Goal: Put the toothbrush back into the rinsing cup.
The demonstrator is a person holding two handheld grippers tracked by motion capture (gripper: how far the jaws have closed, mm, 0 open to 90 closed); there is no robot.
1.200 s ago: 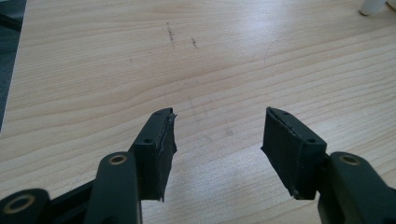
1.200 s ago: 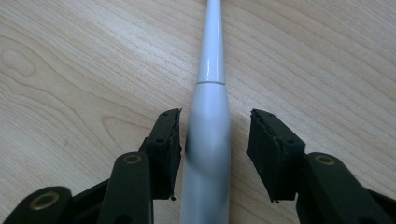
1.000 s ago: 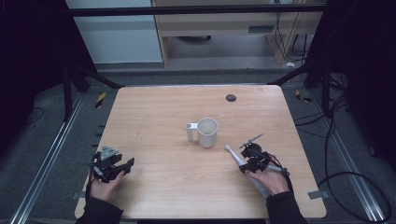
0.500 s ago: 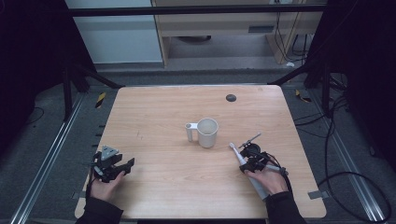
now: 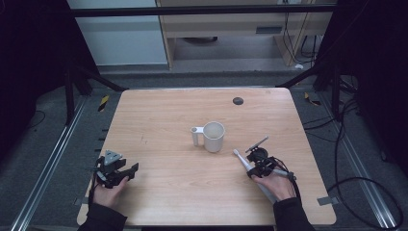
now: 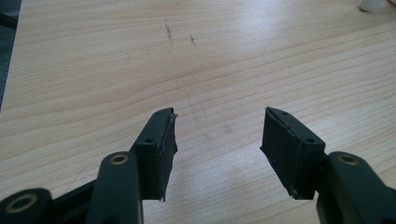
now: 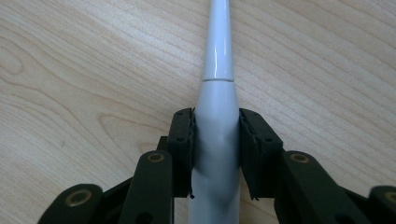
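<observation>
Clamping the white toothbrush [image 7: 215,140] between its jaws, the right tool [image 7: 215,154] sits beside the mug [image 5: 213,136].

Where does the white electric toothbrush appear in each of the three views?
High view: the electric toothbrush lies lower right of centre, head toward the white mug, held by the right gripper.
Left gripper view: not in it; open fingers over the wooden table.
Right gripper view: centre, its body clamped between the fingers, its neck running to the top edge.
Shared landmark: the table's light wood grain.
</observation>
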